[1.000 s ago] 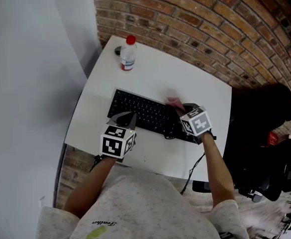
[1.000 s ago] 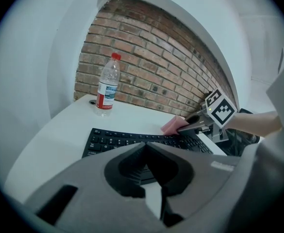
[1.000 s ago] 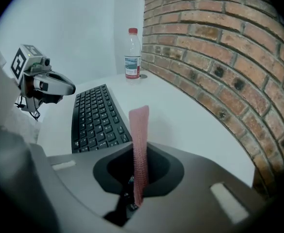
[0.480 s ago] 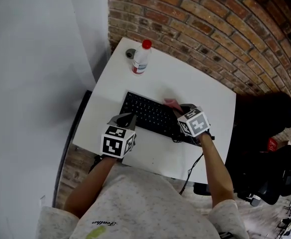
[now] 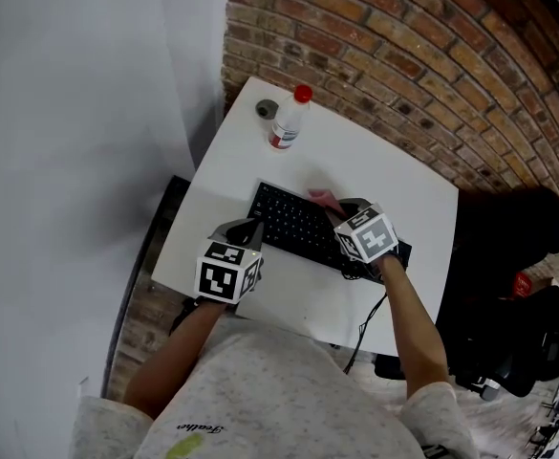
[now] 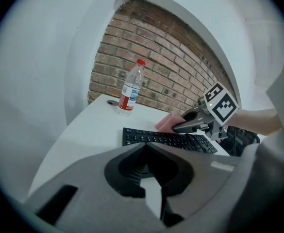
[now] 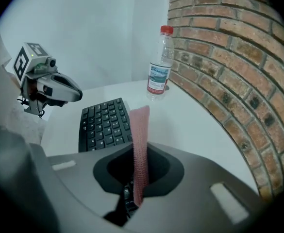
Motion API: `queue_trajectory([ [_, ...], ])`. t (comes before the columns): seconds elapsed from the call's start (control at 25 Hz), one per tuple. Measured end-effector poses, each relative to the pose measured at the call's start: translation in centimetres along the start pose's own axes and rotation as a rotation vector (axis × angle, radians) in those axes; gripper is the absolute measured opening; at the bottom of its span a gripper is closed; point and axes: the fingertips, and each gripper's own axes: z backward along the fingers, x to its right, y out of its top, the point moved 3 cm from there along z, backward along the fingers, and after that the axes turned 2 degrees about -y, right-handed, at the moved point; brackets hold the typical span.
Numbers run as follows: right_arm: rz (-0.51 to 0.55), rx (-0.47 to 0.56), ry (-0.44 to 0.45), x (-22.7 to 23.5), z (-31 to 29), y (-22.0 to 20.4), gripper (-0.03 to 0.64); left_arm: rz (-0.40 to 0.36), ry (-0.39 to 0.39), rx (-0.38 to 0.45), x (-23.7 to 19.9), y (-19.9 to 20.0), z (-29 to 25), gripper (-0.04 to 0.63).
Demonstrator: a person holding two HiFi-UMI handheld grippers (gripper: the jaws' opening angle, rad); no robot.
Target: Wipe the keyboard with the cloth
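A black keyboard (image 5: 293,223) (image 6: 167,140) (image 7: 104,124) lies across the white table (image 5: 398,194). My right gripper (image 5: 337,207) (image 7: 136,181) is shut on a pink cloth (image 5: 323,198) (image 6: 169,123) (image 7: 141,140). It holds the cloth over the keys about midway along the keyboard's far side. The cloth sticks out forward from between the jaws. My left gripper (image 5: 243,229) (image 6: 150,181) (image 7: 60,88) hovers at the keyboard's near left corner, shut, with nothing between its jaws.
A clear water bottle (image 5: 288,120) (image 6: 130,87) (image 7: 160,64) with a red cap stands at the table's far left corner, beside a small dark round thing (image 5: 266,109). A brick wall backs the table. A cable (image 5: 369,325) hangs off the near edge. A black chair (image 5: 508,285) stands right.
The head view has swung, so the table sits further right in frame. My right gripper has slid the cloth leftward along the keyboard. The left gripper is now by the keyboard's left corner.
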Motion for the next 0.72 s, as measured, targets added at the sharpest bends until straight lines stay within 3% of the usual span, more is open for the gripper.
queue_trajectory([
  [0.72,0.070,0.016,0.021,-3.9,-3.1,5.6,0.023,0.014,0.001,-0.006,-4.5,-0.4,2.6,-0.006],
])
